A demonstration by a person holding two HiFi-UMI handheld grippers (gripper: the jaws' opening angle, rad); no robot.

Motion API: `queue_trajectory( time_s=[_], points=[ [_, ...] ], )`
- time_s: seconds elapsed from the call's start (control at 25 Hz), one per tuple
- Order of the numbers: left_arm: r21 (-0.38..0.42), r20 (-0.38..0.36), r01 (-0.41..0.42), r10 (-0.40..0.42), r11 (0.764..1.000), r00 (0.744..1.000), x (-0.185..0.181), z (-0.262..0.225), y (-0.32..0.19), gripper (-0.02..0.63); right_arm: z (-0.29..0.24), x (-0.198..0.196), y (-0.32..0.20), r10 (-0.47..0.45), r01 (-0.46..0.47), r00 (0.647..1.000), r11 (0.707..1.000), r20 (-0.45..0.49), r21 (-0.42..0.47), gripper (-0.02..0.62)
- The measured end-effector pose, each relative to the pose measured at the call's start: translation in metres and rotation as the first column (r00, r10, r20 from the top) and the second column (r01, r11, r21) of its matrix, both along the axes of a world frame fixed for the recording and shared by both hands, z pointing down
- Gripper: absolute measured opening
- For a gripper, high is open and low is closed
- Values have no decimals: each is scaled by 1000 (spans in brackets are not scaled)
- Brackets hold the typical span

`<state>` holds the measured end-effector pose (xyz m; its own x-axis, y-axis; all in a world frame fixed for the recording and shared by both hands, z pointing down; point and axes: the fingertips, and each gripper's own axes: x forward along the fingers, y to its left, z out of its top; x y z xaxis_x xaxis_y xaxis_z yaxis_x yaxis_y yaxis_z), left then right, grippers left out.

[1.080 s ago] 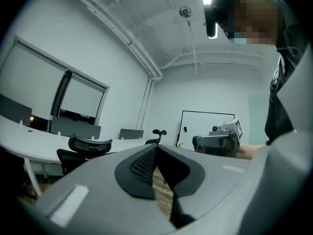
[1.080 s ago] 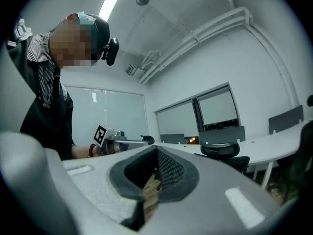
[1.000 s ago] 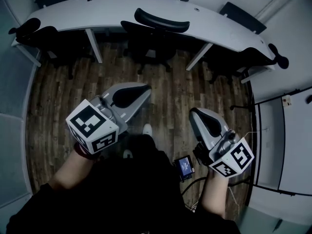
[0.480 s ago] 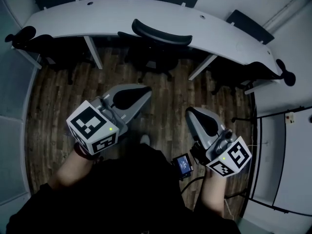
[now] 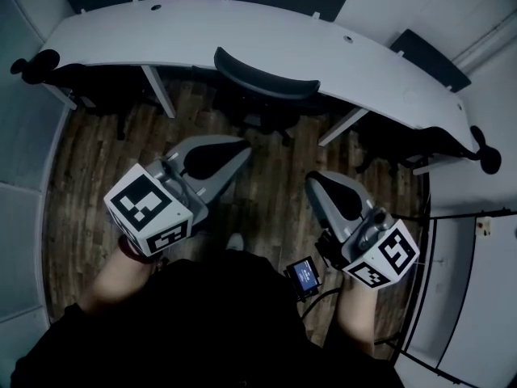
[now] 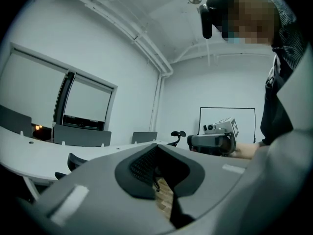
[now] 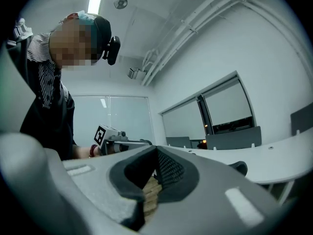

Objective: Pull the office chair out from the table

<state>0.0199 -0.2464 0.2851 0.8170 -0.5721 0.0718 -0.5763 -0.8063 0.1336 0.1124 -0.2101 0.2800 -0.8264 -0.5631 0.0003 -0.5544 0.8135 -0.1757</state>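
Black curved-back office chair (image 5: 265, 75) still tucked under curved white table (image 5: 242, 24), nearer in frame than before; approach underway, no contact; left gripper (image 5: 239, 149) and right gripper (image 5: 313, 186) both closed on nothing, well short

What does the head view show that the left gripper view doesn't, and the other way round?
Only the head view: the marker cube on the left claw, the person's left forearm, and a small lit screen at the waist. Only the left gripper view: ceiling pipes, the wall windows, and the person's head-mounted camera. Both: the curved white table, the office chair pushed in under it, the right claw, and some wood floor.
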Motion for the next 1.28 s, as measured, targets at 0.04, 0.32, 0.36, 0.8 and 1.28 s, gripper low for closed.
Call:
queue_trajectory(
  time_s=[0.04, 0.32, 0.36, 0.8, 1.28],
  points=[
    [-2, -1, 6, -6, 1000, 1000, 4, 2, -6, 2, 1, 5, -7, -4, 4, 1000, 1000, 2, -1, 1],
    [-43, 24, 21, -20, 999, 1000, 17, 24, -22, 2, 14, 18, -34, -31, 31, 999, 999, 28, -20, 1],
    [-44, 29, 26, -25, 999, 999, 13, 25, -25, 2, 15, 18, -38, -31, 32, 999, 999, 33, -23, 0],
    [-27, 5, -1, 2, 1000, 1000, -10, 15, -85, 2, 6, -8, -90, 5, -4, 1000, 1000, 23, -13, 2],
    [-2, -16, -112, 112, 994, 994, -36, 5, -188, 2, -6, -37, -183, 132, -131, 989, 991, -59, 21, 2]
  ],
)
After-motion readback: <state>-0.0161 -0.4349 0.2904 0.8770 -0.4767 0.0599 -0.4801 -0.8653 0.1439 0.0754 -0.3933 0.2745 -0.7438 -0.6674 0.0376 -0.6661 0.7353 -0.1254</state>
